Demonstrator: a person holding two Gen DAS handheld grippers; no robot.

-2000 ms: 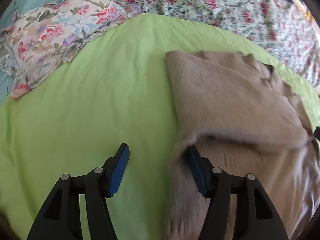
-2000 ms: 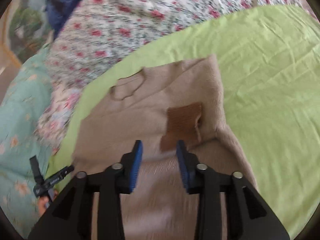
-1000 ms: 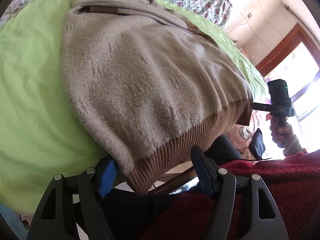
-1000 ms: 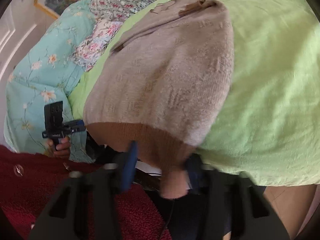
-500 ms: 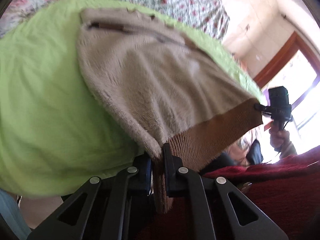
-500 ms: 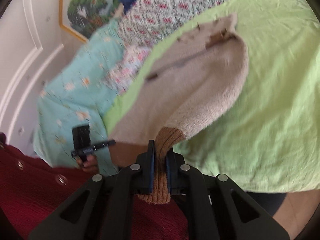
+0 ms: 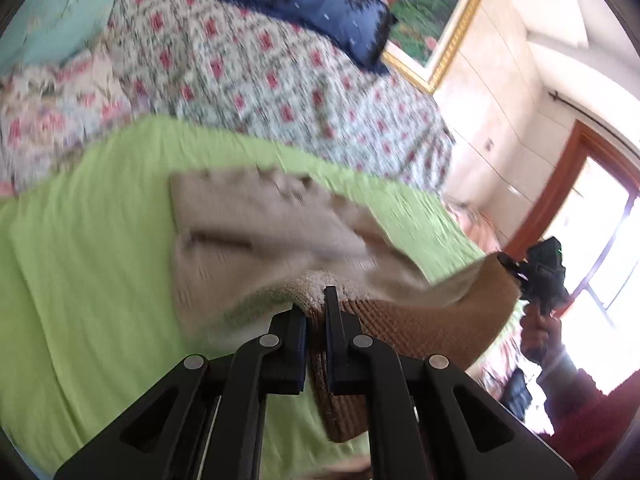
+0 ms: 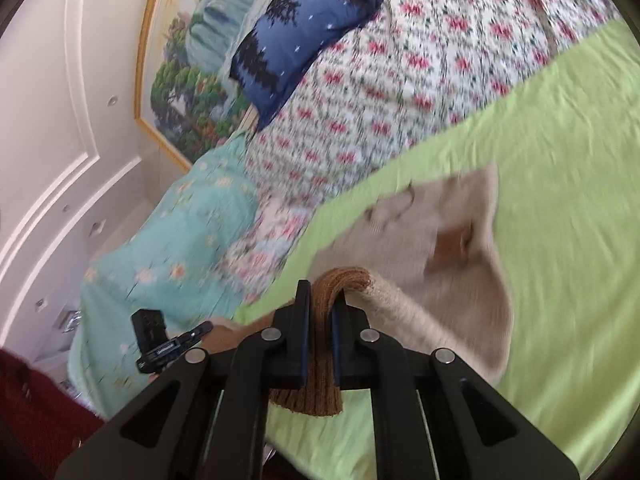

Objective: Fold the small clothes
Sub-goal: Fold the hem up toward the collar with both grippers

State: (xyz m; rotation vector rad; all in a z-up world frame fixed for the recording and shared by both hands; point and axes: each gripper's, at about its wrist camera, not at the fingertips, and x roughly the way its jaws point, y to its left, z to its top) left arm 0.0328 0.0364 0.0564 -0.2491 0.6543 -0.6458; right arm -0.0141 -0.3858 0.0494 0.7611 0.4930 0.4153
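A beige knit sweater (image 7: 256,228) with a brown ribbed hem lies on the green sheet (image 7: 88,264). My left gripper (image 7: 316,300) is shut on one corner of the brown hem (image 7: 420,324) and holds it lifted above the sheet. My right gripper (image 8: 320,292) is shut on the other hem corner (image 8: 320,380), also raised. The sweater (image 8: 452,240) stretches away from both grippers toward its collar, its lower part off the bed. The right gripper also shows in the left wrist view (image 7: 540,272).
A floral quilt (image 7: 248,64) and a blue pillow (image 7: 320,0) lie beyond the sheet. A turquoise cover (image 8: 176,248) is on the left. A framed painting (image 8: 188,80) hangs on the wall. A window with a wooden frame (image 7: 592,216) is at right.
Both grippers closed on the sweater's hem corners about half a second ago and have since lifted the hem up and forward over the sweater toward the collar.
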